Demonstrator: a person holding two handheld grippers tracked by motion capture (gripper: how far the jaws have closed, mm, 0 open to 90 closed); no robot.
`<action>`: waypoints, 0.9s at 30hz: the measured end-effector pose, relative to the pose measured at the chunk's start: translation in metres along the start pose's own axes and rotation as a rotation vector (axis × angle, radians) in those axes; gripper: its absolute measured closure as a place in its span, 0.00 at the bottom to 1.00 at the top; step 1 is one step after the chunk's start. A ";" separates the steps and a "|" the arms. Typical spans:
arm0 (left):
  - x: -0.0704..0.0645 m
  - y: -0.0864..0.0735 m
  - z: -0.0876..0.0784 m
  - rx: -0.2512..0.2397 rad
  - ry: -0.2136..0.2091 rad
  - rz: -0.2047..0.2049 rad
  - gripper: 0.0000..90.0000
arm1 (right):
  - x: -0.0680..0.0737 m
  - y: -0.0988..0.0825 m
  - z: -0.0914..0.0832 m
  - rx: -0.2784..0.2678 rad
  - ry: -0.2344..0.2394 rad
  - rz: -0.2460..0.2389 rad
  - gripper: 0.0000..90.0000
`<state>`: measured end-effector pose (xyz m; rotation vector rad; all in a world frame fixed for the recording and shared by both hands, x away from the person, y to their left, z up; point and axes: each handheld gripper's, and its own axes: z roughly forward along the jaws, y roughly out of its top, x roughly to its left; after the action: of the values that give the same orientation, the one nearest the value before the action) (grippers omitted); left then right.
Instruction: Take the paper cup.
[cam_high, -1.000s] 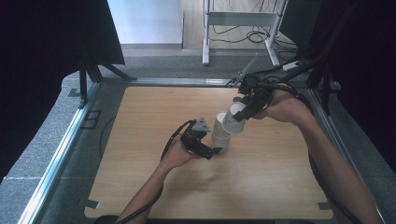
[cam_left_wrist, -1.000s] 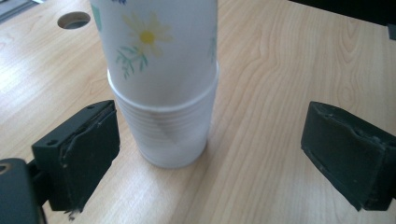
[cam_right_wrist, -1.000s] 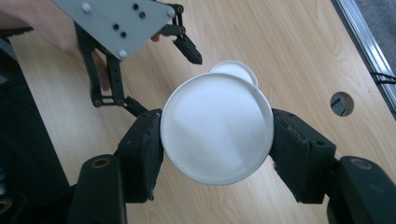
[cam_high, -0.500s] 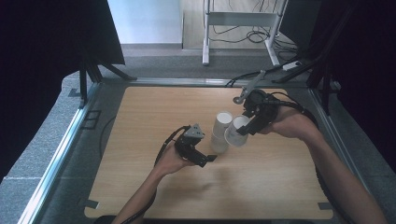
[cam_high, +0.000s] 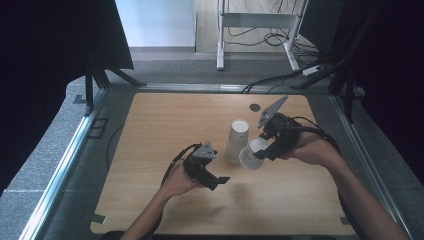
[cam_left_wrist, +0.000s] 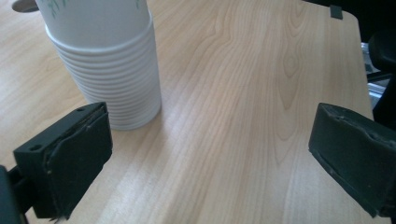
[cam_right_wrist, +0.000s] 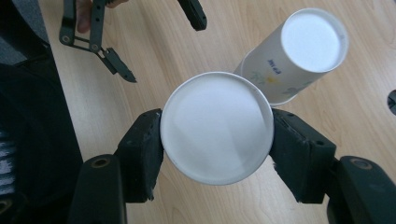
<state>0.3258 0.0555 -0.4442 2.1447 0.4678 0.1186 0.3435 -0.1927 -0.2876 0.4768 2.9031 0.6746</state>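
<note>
Here the right hand-held gripper (cam_right_wrist: 216, 140) is clamped on a single white paper cup (cam_right_wrist: 216, 127), held just beside the stack of nested cups (cam_high: 237, 141) standing upside down near the middle of the desk (cam_high: 150, 130). The left hand-held gripper (cam_left_wrist: 210, 158) has just been opening; its jaws stand wide apart with nothing between them, close to the stack's foot. The thin cup could buckle or slip if squeezed unevenly, and a careless swing might topple the stack. What the held cup contains cannot be told: its flat bottom faces the right gripper view.
</note>
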 end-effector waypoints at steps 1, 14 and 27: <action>0.000 -0.002 -0.001 -0.003 -0.004 0.000 0.00 | 0.001 -0.002 0.002 -0.003 0.005 -0.002 0.41; -0.007 -0.020 -0.007 0.000 0.015 0.013 0.00 | 0.009 -0.017 0.025 -0.062 0.015 -0.008 0.41; -0.015 -0.025 -0.007 0.006 0.036 0.030 0.02 | 0.017 -0.029 0.048 -0.123 0.037 -0.021 0.41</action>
<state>0.3031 0.0678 -0.4590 2.1592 0.4577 0.1728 0.3281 -0.1921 -0.3446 0.4228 2.8737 0.8610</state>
